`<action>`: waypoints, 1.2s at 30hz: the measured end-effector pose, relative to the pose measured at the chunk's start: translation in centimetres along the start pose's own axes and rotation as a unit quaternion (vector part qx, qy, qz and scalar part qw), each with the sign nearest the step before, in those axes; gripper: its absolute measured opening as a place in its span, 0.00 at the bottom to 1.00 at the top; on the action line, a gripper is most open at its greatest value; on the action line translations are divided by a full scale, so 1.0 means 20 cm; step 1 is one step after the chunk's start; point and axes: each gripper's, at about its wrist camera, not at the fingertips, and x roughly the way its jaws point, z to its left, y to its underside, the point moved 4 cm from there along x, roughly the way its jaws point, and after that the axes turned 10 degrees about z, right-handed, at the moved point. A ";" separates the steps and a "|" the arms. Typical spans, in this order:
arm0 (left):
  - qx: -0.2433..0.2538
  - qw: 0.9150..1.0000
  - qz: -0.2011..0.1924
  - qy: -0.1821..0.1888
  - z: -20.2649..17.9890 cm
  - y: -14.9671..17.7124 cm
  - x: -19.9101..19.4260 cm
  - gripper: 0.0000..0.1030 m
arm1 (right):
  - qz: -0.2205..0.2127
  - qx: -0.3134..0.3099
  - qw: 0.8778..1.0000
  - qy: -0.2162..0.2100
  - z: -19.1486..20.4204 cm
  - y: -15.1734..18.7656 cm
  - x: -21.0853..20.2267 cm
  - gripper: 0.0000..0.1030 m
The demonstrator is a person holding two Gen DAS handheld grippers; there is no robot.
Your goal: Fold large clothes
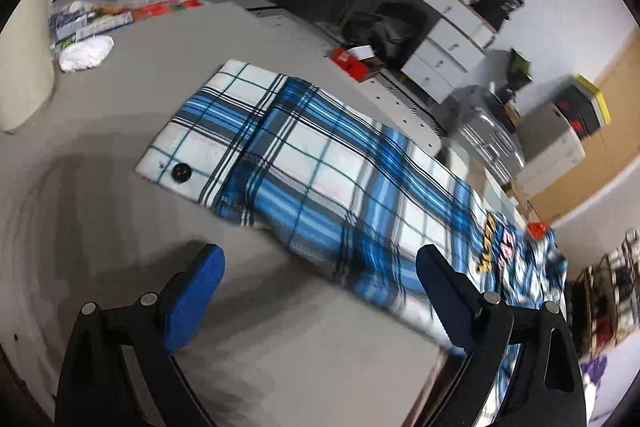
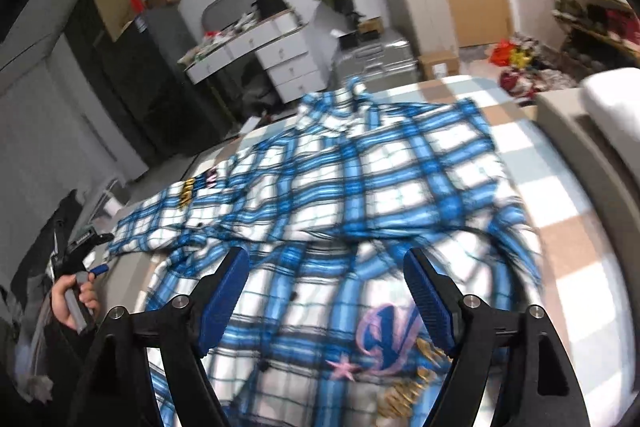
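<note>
A blue-and-white plaid shirt [image 1: 304, 163] lies spread across the grey table [image 1: 120, 99], one sleeve stretching toward its far edge. The left gripper [image 1: 320, 291] hangs wide open and empty above the near edge; the right gripper [image 2: 326, 291], jaws apart, grips nothing over the shirt's embroidered front. White drawers [image 2: 288, 63] and cardboard boxes [image 2: 438, 63] line the wall.
</note>
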 end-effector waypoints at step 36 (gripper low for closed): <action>-0.054 0.998 -0.002 0.031 0.13 0.01 0.02 0.55 | -0.017 0.113 0.993 0.007 -0.42 0.24 -0.14 0.79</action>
